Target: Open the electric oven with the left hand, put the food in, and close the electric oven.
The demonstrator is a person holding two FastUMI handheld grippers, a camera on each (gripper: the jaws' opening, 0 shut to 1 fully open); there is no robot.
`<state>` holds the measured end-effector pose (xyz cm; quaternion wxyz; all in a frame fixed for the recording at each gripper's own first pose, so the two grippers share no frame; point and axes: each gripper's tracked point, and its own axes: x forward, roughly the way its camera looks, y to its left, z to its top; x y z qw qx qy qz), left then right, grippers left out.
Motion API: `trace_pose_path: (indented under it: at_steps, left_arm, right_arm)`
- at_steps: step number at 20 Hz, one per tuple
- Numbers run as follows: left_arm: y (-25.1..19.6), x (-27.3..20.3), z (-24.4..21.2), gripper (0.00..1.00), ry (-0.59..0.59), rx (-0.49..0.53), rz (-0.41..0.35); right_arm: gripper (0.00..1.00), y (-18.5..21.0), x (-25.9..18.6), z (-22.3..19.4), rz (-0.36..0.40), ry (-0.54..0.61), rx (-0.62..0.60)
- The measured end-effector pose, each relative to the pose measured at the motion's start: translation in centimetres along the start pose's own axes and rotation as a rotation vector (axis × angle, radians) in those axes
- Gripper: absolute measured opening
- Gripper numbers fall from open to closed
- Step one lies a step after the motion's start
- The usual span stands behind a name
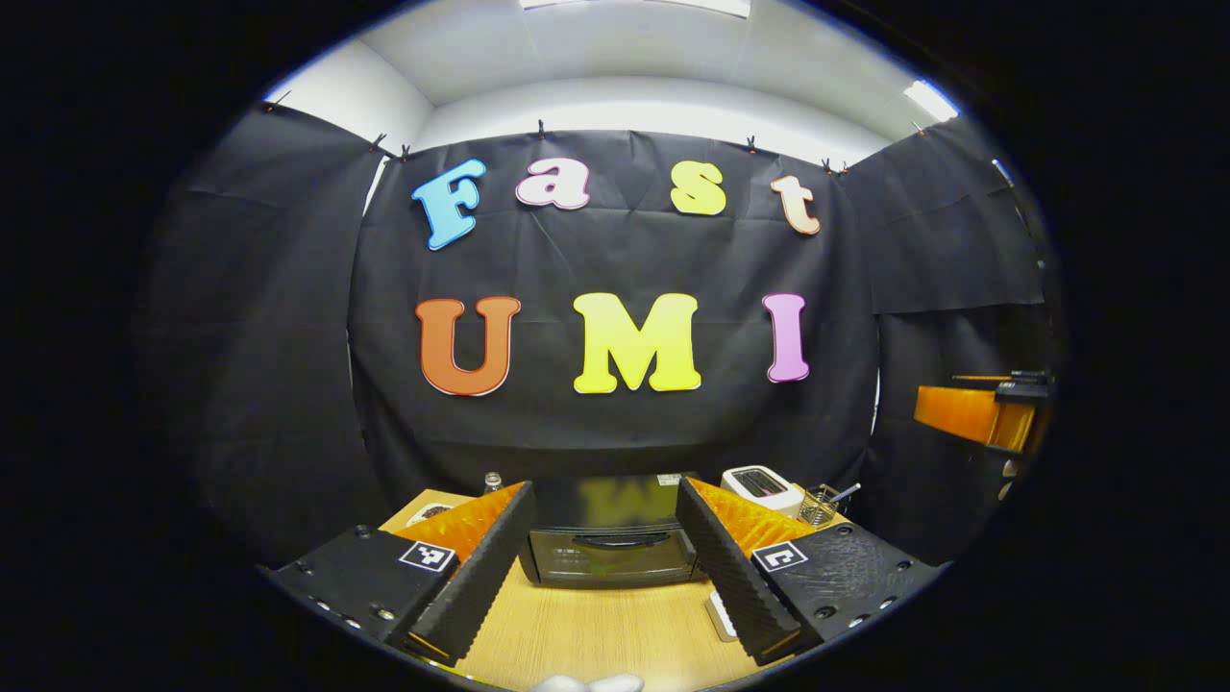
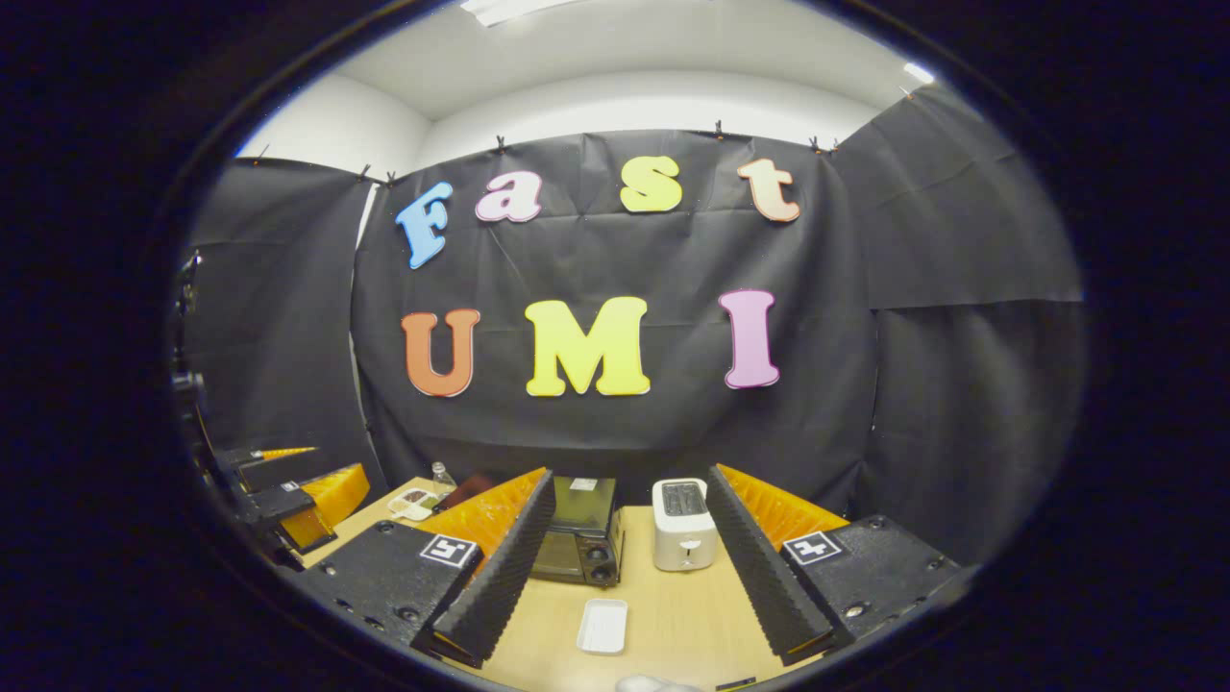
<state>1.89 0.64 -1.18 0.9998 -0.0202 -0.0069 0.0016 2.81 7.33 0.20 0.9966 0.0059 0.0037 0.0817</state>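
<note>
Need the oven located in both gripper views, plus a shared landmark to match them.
Left gripper view: the oven sits low at centre, door shut, framed between the left tool's two fingers.
Right gripper view: the oven is low, left of centre, partly behind the right tool's left finger.
Shared landmark: the white toaster, right of the oven in both.

Blk oven (image 1: 610, 553), wht toaster (image 2: 683, 524)

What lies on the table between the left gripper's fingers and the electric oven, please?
Nothing: in the left gripper view, only bare wooden table lies between the open left gripper and the closed electric oven.
</note>
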Motion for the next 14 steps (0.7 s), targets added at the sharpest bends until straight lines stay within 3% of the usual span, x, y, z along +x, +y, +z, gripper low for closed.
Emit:
trace_pose_path:
  at_steps: [3,4,9,10,11,14]
  left_arm:
    - [0.7,-1.7,1.5,0.96,-0.017,0.001,0.022]
    - [0.9,-2.1,1.7,0.96,-0.02,-0.002,0.031]
    - [1.3,-3.6,2.5,0.96,-0.034,-0.017,0.042]
    - [1.3,-3.6,2.6,0.96,-0.036,-0.015,0.043]
    - [1.3,-3.8,2.6,0.96,-0.039,-0.017,0.045]
    - [1.2,-4.0,2.8,0.96,-0.039,-0.032,0.047]
  right_arm:
    - [0.9,0.8,-1.0,-0.6,0.006,0.004,-0.004]
    - [1.0,0.8,-1.3,-0.9,0.006,0.011,-0.009]
    - [1.0,0.5,-2.4,-1.6,-0.007,0.029,0.011]
    - [0.9,0.5,-2.7,-1.4,-0.011,0.028,0.016]
    - [1.0,0.2,-2.7,-1.3,-0.016,0.024,0.016]
    - [1.0,-0.2,-2.8,-0.5,-0.032,0.005,0.003]
